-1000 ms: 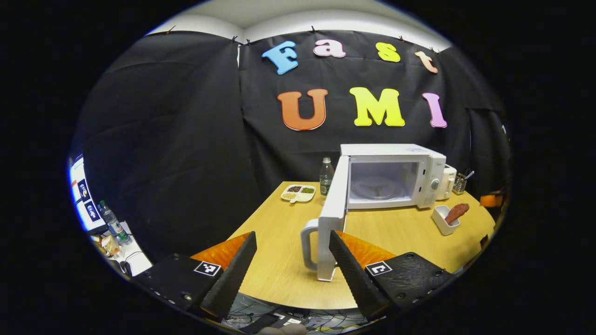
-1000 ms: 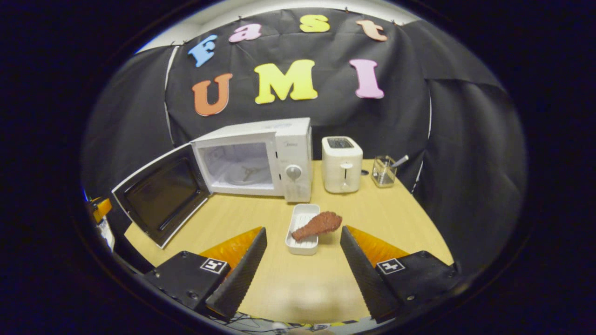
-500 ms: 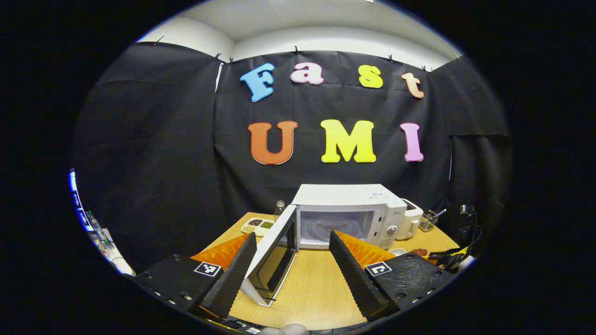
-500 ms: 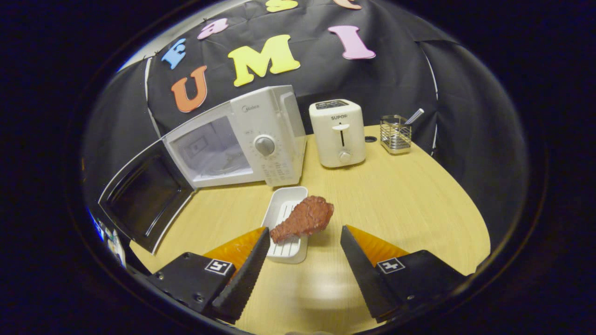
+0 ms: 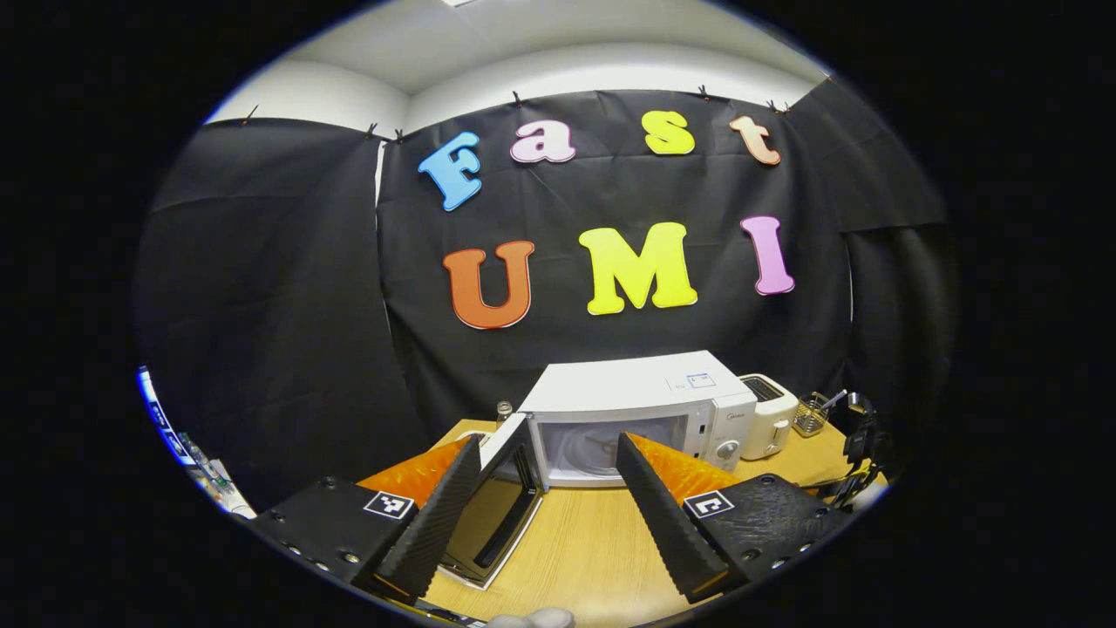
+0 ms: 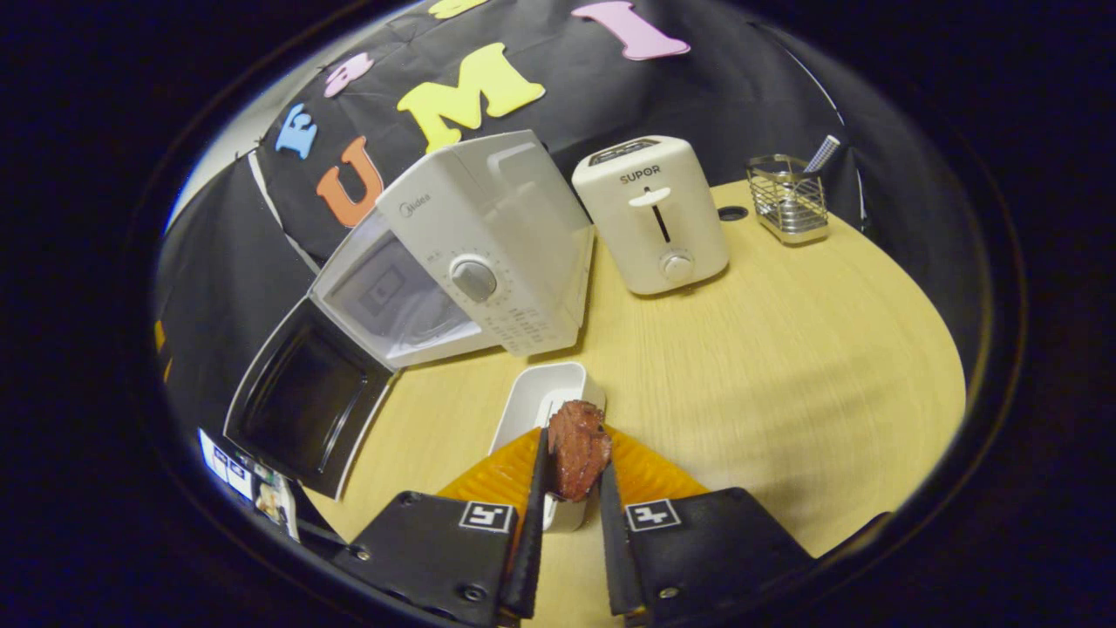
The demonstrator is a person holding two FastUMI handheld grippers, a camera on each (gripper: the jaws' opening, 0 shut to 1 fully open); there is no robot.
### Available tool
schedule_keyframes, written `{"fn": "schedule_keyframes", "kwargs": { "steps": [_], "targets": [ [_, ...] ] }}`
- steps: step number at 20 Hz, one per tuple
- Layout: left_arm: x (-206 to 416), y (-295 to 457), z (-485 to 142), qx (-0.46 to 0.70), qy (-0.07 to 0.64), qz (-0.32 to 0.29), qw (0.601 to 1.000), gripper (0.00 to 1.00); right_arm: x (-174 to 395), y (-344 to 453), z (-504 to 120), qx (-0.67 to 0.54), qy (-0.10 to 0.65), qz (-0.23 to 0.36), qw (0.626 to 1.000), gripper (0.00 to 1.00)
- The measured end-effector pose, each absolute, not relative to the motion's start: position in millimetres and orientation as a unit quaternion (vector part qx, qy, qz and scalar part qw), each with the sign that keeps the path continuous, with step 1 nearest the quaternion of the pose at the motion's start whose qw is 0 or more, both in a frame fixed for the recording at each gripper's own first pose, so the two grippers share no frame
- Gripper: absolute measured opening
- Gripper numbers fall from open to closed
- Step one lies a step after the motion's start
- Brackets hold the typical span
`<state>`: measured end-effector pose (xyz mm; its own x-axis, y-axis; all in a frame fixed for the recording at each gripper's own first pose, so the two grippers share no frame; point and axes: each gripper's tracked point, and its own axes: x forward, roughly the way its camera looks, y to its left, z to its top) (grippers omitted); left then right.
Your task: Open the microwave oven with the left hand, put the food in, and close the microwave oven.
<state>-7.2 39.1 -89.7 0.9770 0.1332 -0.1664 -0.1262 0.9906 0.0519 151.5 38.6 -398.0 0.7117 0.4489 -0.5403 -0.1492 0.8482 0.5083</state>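
Drumstick [image 6: 576,447] is pinched between the right tongs [image 6: 568,488], both fingers pressed on it, sitting over the near end of the white dish [image 6: 539,397] on the table [image 6: 785,349]. Microwave [image 6: 488,253] just behind the dish, door [image 6: 305,397] swung wide to the left, cavity open. Toaster [image 6: 652,214] just beside the microwave's right side, wire basket [image 6: 789,196] further right near the table's back edge. Black cloth wall behind everything.

Change vs 0.5 s ago: right tongs were spread wide around the drumstick, now closed on it and lower over the dish. Left tongs [image 5: 547,501] spread, gripping nothing, pulled back a bit more from the door [image 5: 501,501].

Clearance: bare table right of the dish out to the curved edge. Door takes up the left front corner.
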Motion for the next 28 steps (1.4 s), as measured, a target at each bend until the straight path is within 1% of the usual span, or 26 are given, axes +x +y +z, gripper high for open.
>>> {"fn": "schedule_keyframes", "kwargs": {
  "steps": [1, 2, 3, 4, 8, 11, 13, 16, 19, 21, 23, 28],
  "targets": [
    [-7, 36, -92, 0.021, 0.087, 0.062, 0.994, 0.96, 147, 40, -396, 0.228, 0.341, 0.167, 0.896, 0.28],
    [-6, 35, -93, 0.02, 0.085, 0.059, 0.994, 0.96, 147, 40, -390, 0.226, 0.337, 0.168, 0.899, 0.24],
    [-6, 36, -95, 0.019, 0.085, 0.056, 0.995, 0.96, 144, 43, -385, 0.209, 0.335, 0.172, 0.902, 0.1],
    [-7, 37, -98, 0.015, 0.088, 0.054, 0.995, 0.96, 142, 46, -378, 0.195, 0.33, 0.18, 0.906, 0.17],
    [-11, 54, -107, -0.001, 0.086, 0.043, 0.995, 0.96, 140, 57, -320, 0.171, 0.287, 0.182, 0.925, 0.16],
    [-17, 71, -113, -0.002, 0.084, 0.036, 0.996, 0.97, 141, 91, -265, 0.165, 0.246, 0.198, 0.934, 0.16],
    [-19, 81, -118, -0.006, 0.085, 0.028, 0.996, 0.96, 142, 127, -240, 0.164, 0.22, 0.216, 0.937, 0.16],
    [-19, 94, -122, -0.01, 0.086, 0.016, 0.996, 0.97, 153, 193, -225, 0.163, 0.19, 0.246, 0.936, 0.16],
    [-17, 109, -120, -0.01, 0.082, 0.0, 0.997, 0.96, 172, 253, -233, 0.19, 0.178, 0.254, 0.932, 0.16],
    [-13, 120, -123, -0.009, 0.084, -0.008, 0.996, 0.96, 191, 286, -244, 0.23, 0.174, 0.242, 0.926, 0.16],
    [-12, 132, -126, -0.003, 0.088, -0.014, 0.996, 0.97, 209, 307, -258, 0.268, 0.167, 0.214, 0.924, 0.16],
    [-7, 152, -141, 0.006, 0.101, -0.028, 0.994, 0.97, 266, 329, -300, 0.371, 0.149, 0.117, 0.909, 0.16]
  ]
}}
